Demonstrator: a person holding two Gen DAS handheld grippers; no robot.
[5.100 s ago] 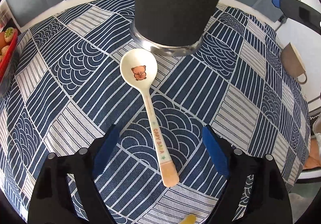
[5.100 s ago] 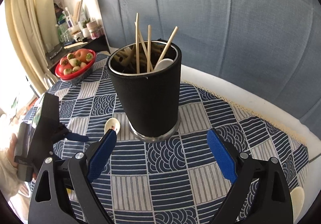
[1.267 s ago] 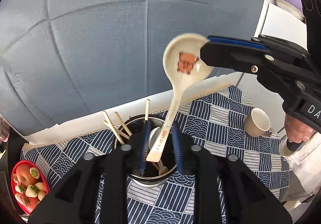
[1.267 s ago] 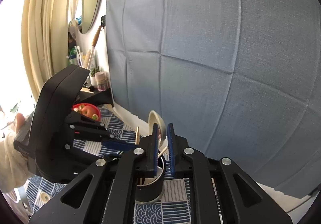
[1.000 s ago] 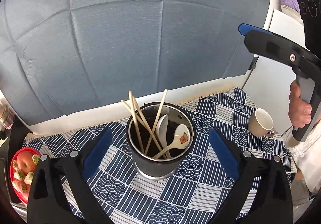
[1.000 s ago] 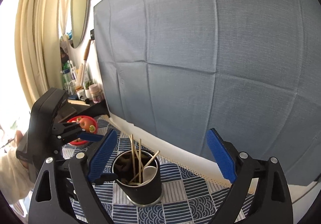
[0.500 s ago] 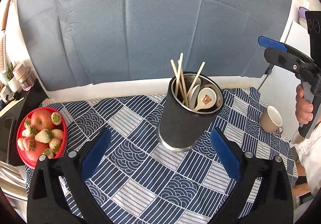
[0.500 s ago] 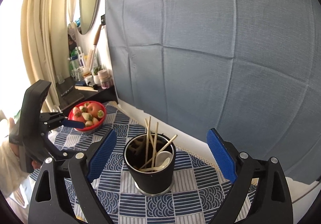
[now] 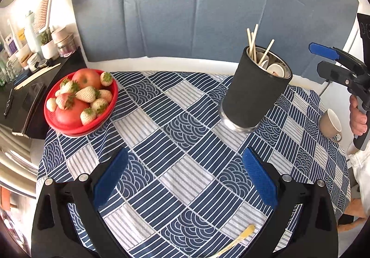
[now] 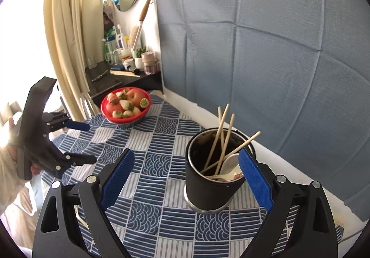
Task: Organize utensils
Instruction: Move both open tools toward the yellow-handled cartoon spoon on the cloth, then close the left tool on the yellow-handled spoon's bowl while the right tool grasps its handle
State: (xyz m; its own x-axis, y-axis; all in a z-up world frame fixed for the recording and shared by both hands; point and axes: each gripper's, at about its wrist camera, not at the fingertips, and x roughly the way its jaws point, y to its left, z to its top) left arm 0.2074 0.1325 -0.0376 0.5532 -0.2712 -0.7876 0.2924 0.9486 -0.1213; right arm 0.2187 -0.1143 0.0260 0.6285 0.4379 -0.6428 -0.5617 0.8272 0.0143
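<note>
A black utensil holder [image 9: 253, 91] [image 10: 214, 179] stands on the blue patterned tablecloth [image 9: 175, 142]. It holds several wooden chopsticks [image 10: 222, 137] and white spoons [image 10: 229, 165]. My left gripper [image 9: 185, 177] is open and empty above the cloth, left of the holder. It also shows in the right wrist view [image 10: 81, 142]. My right gripper [image 10: 185, 177] is open and empty, close to the holder; one pad is beside its rim. A yellowish utensil handle [image 9: 240, 237] lies on the cloth near the left gripper's base.
A red bowl of fruit [image 9: 81, 100] [image 10: 126, 105] sits at the table's left. A beige cup [image 9: 330, 124] stands at the right edge. A dark side shelf with jars [image 10: 124, 68] is beyond the bowl. A grey cloth backdrop hangs behind.
The left gripper let the spoon drop into the holder, opened, and drew back and to the left. The right gripper opened and came lower, nearer the holder.
</note>
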